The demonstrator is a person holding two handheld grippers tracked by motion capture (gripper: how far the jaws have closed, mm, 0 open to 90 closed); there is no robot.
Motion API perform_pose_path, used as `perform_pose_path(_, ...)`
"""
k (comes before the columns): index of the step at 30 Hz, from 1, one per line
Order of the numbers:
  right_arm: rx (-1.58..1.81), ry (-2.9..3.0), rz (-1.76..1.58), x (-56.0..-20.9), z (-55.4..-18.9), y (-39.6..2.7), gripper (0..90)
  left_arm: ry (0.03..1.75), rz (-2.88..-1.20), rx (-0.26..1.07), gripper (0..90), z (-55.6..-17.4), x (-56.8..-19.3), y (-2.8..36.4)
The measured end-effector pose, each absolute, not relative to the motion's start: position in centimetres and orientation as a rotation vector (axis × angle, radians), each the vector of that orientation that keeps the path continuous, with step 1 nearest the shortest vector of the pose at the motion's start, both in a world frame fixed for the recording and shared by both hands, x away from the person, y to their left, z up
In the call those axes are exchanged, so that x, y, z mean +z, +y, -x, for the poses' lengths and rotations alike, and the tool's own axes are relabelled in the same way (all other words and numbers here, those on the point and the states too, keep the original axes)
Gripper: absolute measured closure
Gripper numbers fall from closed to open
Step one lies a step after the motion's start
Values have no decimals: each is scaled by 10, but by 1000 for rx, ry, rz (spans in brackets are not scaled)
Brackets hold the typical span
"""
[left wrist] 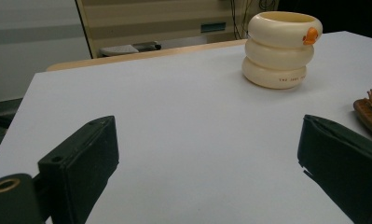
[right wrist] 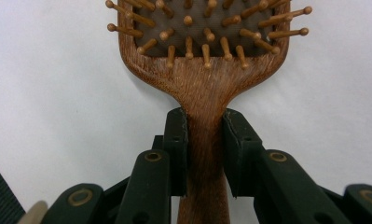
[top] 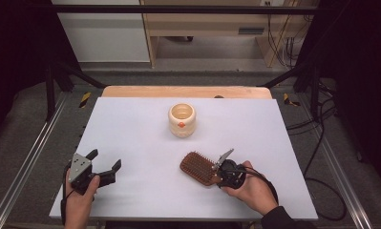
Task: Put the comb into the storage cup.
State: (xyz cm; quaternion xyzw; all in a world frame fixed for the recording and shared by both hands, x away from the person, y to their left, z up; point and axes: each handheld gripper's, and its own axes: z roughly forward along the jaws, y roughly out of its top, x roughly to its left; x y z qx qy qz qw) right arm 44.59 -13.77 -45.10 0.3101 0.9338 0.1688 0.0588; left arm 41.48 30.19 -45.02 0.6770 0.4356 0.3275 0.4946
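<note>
The right gripper (right wrist: 205,140) clamps the hairbrush (top: 198,168) handle, its long axis running straight out between the jaws, while the left gripper (top: 104,160) gapes wide.

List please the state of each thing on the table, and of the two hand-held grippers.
Wooden hairbrush: lying on the table, bristles up, handle clamped.
Cream ring-shaped cup: upright, open at the top, standing free; contents cannot be seen.
Right hand-held gripper: shut on the hairbrush handle.
Left hand-held gripper: open, nothing between its jaws, apart from both things.
</note>
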Motion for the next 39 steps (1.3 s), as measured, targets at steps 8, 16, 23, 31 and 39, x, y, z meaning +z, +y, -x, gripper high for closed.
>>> perform_pose_path(8, 580, 2760, -941, -447, -446, -139, 730, 1056, -1633, 786, 52, -414, -449, 302)
perform_pose_path(16, 740, 2620, -923, -437, -450, -135, 731, 1032, -1561, 697, 52, -415, -438, 294)
perform_pose_path(23, 936, 2518, -897, -431, -452, -132, 731, 926, -1555, 598, 51, -418, -419, 263)
perform_pose_path(31, 1105, 2409, -865, -423, -453, -126, 731, 842, -1516, 438, 50, -427, -398, 216)
perform_pose_path(39, 1278, 2308, -796, -417, -452, -121, 731, 782, -1494, 335, 51, -437, -377, 178)
